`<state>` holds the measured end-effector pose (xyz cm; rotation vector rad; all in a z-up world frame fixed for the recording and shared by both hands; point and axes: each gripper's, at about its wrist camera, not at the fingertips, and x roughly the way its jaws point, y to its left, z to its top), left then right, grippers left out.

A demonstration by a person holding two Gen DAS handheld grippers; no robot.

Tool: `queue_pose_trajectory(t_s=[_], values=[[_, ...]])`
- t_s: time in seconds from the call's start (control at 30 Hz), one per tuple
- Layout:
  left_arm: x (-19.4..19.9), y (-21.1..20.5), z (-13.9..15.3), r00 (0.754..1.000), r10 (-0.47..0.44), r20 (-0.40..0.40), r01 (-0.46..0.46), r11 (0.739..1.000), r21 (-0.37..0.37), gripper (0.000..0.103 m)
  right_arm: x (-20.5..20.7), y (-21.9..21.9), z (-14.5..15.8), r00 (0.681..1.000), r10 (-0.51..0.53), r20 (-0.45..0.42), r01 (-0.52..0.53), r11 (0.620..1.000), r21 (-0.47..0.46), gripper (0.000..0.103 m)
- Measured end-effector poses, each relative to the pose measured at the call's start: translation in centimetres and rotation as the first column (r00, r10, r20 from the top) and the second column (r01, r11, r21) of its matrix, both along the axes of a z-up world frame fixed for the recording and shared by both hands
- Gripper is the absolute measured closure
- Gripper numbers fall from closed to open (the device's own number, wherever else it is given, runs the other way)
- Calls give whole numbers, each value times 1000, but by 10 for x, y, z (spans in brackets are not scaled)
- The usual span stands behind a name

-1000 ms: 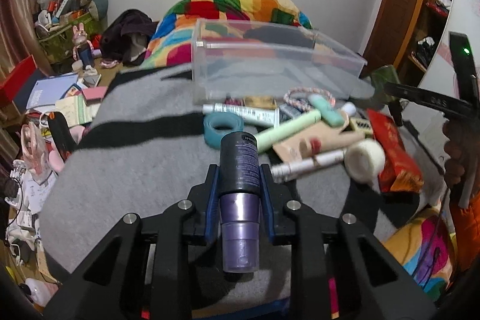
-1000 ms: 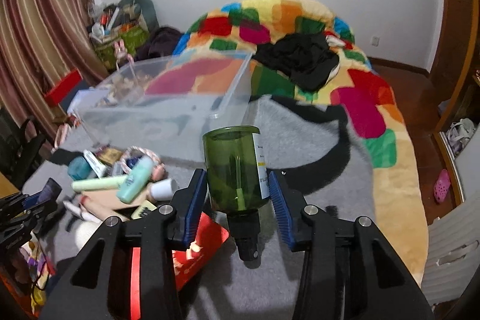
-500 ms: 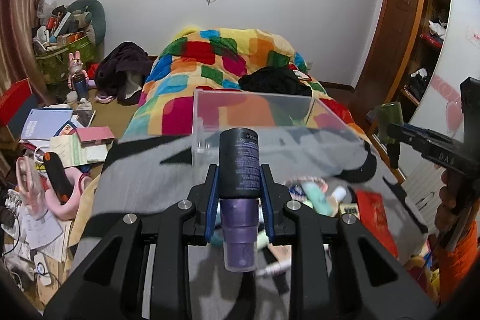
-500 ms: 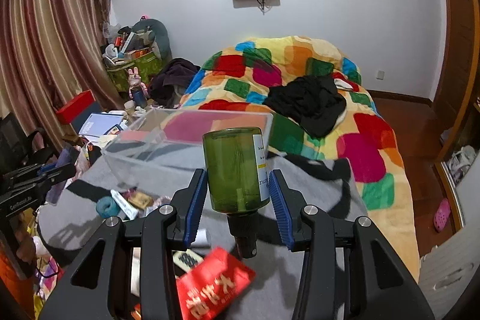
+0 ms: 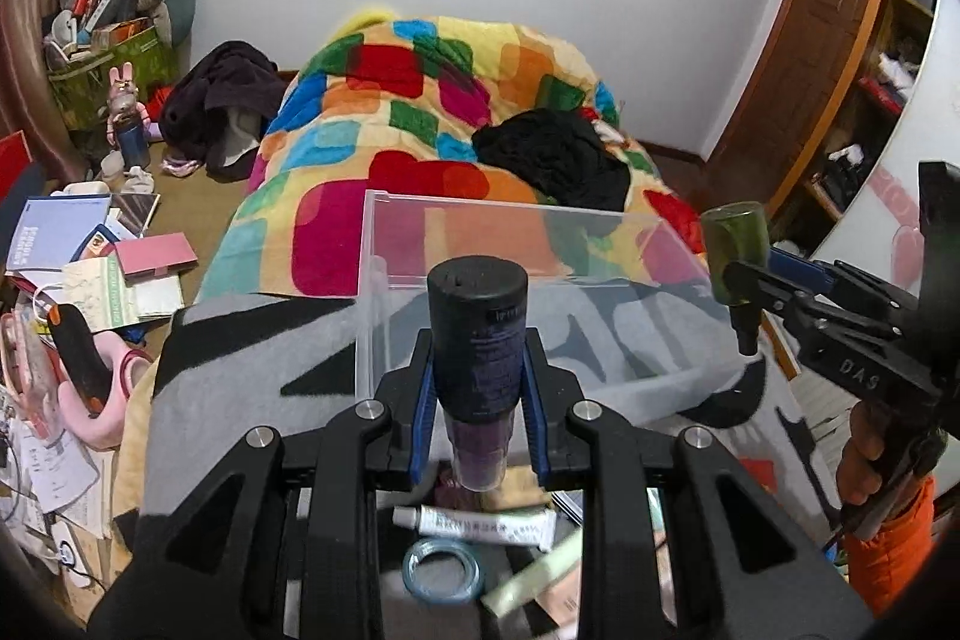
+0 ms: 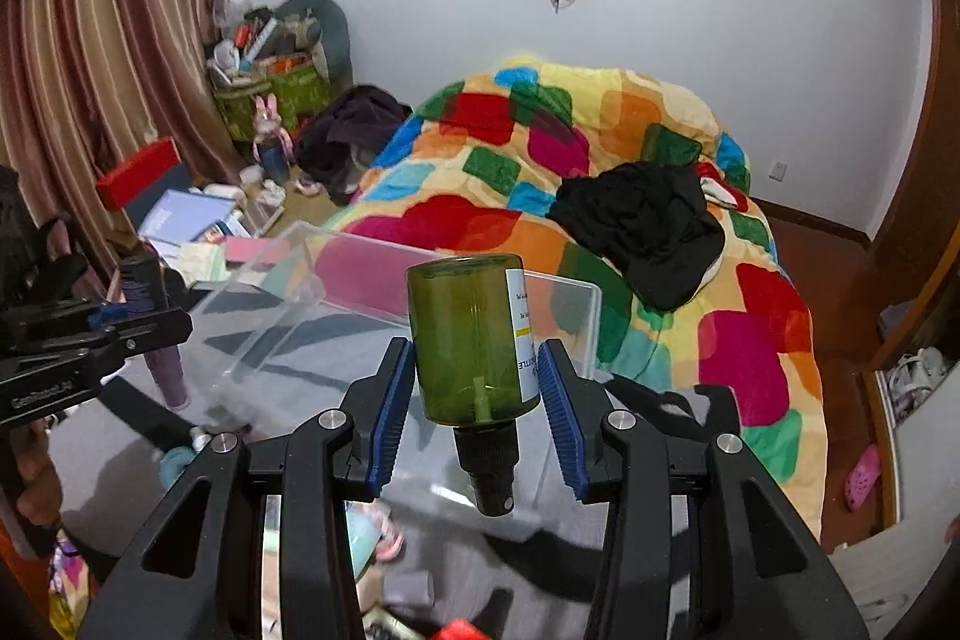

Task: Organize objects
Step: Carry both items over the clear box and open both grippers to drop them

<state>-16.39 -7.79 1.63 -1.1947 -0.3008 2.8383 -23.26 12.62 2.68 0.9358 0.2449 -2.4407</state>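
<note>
The left gripper [image 5: 477, 388] is clamped on a dark bottle [image 5: 478, 334], held cap-end toward the camera with its purple cap low at 6 o'clock in the left view. Below it, a white tube [image 5: 474, 521], a blue tape ring [image 5: 443, 571] and a pale green stick [image 5: 531, 577] lie on the grey blanket [image 5: 240, 376]. The right gripper [image 6: 474, 403] grips a green spray bottle [image 6: 468, 340], nozzle pointing back at 6 o'clock.

Just beyond both bottles, at 12 o'clock, stands the clear bin [image 5: 492, 205], open-topped and seemingly empty. Past it lies the patchwork quilt [image 5: 420, 100].

The step in hand appears to be the carry: both bottles are lifted clear of the clutter and aimed at the bin. The next move likely calls for bringing each bottle over the rim, lowering it inside, then easing the jaws apart, one hand at a time so the two grippers do not collide.
</note>
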Motion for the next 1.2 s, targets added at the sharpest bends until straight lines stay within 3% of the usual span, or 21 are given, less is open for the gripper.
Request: queue_pose_trajectory(t_s=[0.17,0.37,0.9,1.0,1.2], values=[[-23,4,-9,998,-7,54,7,1000,-8,78,-27,-21,-20,996,12,83,-15,999,40,64],[-42,9,-20,992,-38,123,38,999,3,78,-30,-40,-35,989,62,136,-73,994,77,64],[-19,18,-4,994,-72,77,73,997,-8,76,-12,-54,-41,979,130,156,-150,980,129,64],[-9,19,1,996,-67,54,69,997,-31,69,-5,-49,-35,981,132,143,-148,983,108,63],[20,21,9,998,-60,-13,59,994,-88,42,19,-32,-22,991,110,80,-117,989,87,43]])
